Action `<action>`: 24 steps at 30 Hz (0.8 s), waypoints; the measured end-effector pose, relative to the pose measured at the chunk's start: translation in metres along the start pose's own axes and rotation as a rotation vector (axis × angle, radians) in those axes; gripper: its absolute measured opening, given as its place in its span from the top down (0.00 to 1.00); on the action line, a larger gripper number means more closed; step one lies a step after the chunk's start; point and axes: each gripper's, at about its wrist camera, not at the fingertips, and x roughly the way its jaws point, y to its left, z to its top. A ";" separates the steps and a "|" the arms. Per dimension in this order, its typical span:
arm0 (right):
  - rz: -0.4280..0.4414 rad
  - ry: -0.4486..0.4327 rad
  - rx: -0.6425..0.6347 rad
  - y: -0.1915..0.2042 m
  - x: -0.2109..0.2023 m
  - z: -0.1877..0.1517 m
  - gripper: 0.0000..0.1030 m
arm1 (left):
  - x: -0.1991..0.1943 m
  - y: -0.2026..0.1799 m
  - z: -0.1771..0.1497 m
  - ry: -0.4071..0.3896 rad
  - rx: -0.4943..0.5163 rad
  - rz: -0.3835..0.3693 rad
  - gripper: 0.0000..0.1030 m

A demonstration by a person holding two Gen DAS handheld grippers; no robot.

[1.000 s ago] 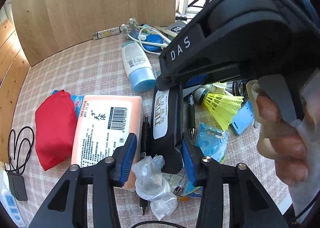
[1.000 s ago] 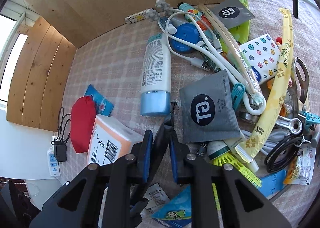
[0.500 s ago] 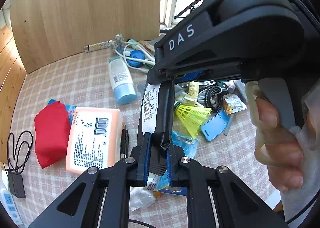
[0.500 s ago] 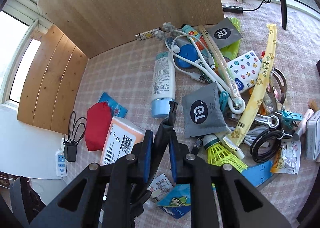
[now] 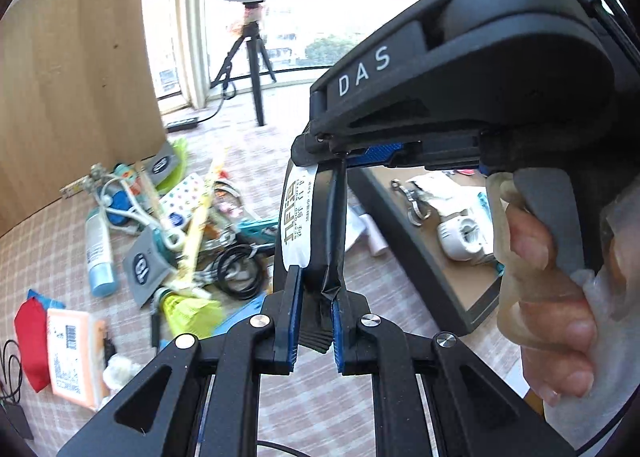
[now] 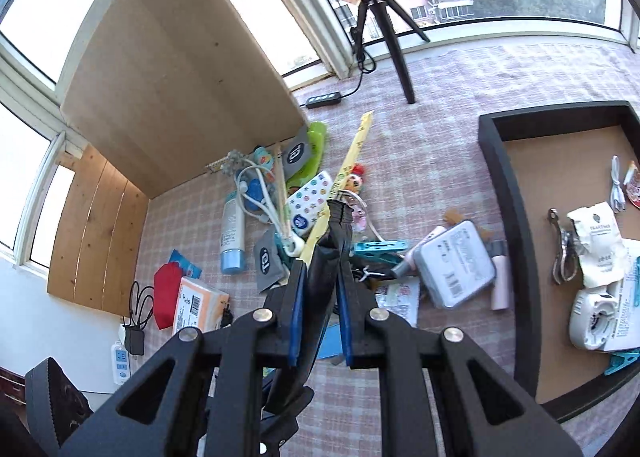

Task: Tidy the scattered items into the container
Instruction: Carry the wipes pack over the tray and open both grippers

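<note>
Between both pairs of fingers hangs one black pouch (image 5: 320,217), clamped at each end — the left gripper (image 5: 314,327) pinches its crumpled lower end, the right gripper (image 5: 372,151) its upper end. Seen from the right wrist, the right gripper (image 6: 320,313) is likewise closed on the pouch (image 6: 334,241), whose pleated tip stands up beyond the fingertips. The left jaws have just been closing, and now press on the pouch.

Right of the fingers in both views lies the container (image 6: 516,225), a dark-walled tray with a brown floor that already holds several small items. Left of and beyond the fingers, the remaining clutter — a blue-capped bottle (image 6: 232,237), a grey sachet (image 6: 266,261), a yellow strip (image 6: 348,173) — sits on the checked surface (image 6: 420,137).

To do the carry well, in my judgement:
- keep both grips firm, so the limp pouch does not sag or slip;
- move the two hands together, so it is neither stretched nor slackened;
- clear the near wall before lowering;
- aim for bare floor, away from the white device (image 6: 592,313);
- release only once the pouch rests inside.
</note>
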 end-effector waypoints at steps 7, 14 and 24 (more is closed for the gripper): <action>-0.105 -0.095 0.105 -0.095 -0.066 0.019 0.86 | 0.027 -0.092 0.044 -0.018 0.063 -0.087 0.89; -0.181 -0.148 0.145 -0.157 -0.110 0.037 0.85 | 0.052 -0.151 0.073 -0.030 0.121 -0.106 0.86; -0.235 -0.186 0.145 -0.187 -0.132 0.046 0.51 | 0.051 -0.160 0.085 -0.066 0.160 -0.040 0.42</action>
